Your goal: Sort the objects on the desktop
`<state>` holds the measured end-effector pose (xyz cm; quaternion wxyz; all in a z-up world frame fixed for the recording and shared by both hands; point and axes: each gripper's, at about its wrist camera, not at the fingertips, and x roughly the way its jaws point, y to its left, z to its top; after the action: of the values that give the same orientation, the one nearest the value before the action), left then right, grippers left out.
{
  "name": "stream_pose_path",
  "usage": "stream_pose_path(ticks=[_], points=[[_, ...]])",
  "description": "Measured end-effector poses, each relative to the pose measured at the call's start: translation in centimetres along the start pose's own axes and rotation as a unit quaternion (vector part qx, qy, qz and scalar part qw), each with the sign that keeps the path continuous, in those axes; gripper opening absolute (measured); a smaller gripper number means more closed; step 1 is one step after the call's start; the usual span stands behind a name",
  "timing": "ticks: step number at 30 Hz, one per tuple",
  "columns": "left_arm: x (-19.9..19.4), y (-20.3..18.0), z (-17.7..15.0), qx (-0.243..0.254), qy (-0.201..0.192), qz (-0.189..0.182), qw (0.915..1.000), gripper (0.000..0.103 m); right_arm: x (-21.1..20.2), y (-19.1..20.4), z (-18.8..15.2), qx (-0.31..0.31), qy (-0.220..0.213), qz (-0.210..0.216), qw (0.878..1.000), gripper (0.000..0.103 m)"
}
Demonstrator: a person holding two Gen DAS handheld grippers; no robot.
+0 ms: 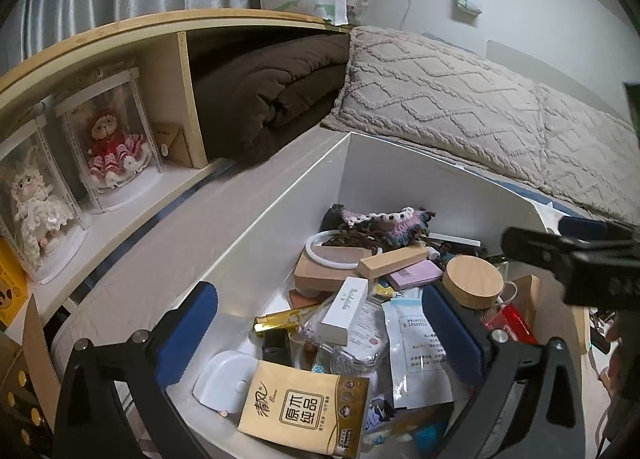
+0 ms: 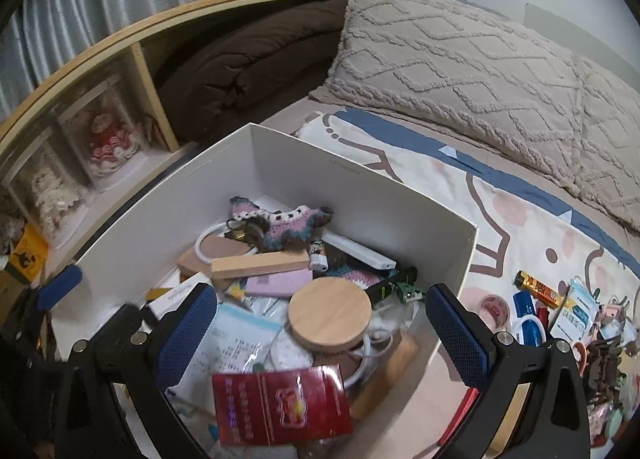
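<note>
A: Both claws are open wide over the box (image 2: 400,195). The left claw (image 1: 320,323) holds nothing.

B: The right claw (image 2: 320,323) looks empty too. The red pack (image 2: 280,405) sits loose, maybe sliding. More stuff (image 2: 560,311) waits on the bed.

A: The pile is high. Things could spill.

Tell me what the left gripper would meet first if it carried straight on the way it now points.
Probably the loose packets heaped in the white box: the left gripper stands open above the clear wrappers beside the slim white carton. Depth is unclear, so which packet comes first is uncertain.
</note>
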<state>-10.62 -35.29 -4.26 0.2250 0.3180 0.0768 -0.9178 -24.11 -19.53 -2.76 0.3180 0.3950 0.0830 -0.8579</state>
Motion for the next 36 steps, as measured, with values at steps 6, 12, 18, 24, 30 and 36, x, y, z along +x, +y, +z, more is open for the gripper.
stream_pose_path(ticks=[6,12,18,24,30,36], points=[[-0.3,-0.4,-0.1,0.005,-0.008,0.002,1.0000,0.103,-2.0,-0.2,-1.1,-0.014,-0.018,-0.003,1.000,0.103],[-1.3,-1.1,0.1,-0.006,-0.023,-0.029,0.9993,0.103,-3.6,-1.0,-2.1,-0.022,-0.036,-0.017,0.999,0.103],[-2.3,-3.1,-0.2,0.012,-0.026,-0.038,0.9989,0.103,-5.7,-2.4,-3.4,-0.024,-0.052,-0.023,0.998,0.103],[-3.9,-4.5,-0.8,0.023,-0.037,-0.034,0.9985,0.103,-7.9,-3.6,-4.8,-0.019,-0.069,-0.024,0.997,0.103],[-5.9,-4.6,-1.6,0.012,-0.049,-0.037,0.9980,0.103,-10.2,-3.6,-6.1,-0.027,-0.086,-0.021,0.996,0.103],[-8.3,-4.5,-2.2,-0.004,-0.072,-0.049,0.9962,0.103,-12.3,-3.5,-7.6,-0.036,-0.097,-0.017,0.995,0.103]])
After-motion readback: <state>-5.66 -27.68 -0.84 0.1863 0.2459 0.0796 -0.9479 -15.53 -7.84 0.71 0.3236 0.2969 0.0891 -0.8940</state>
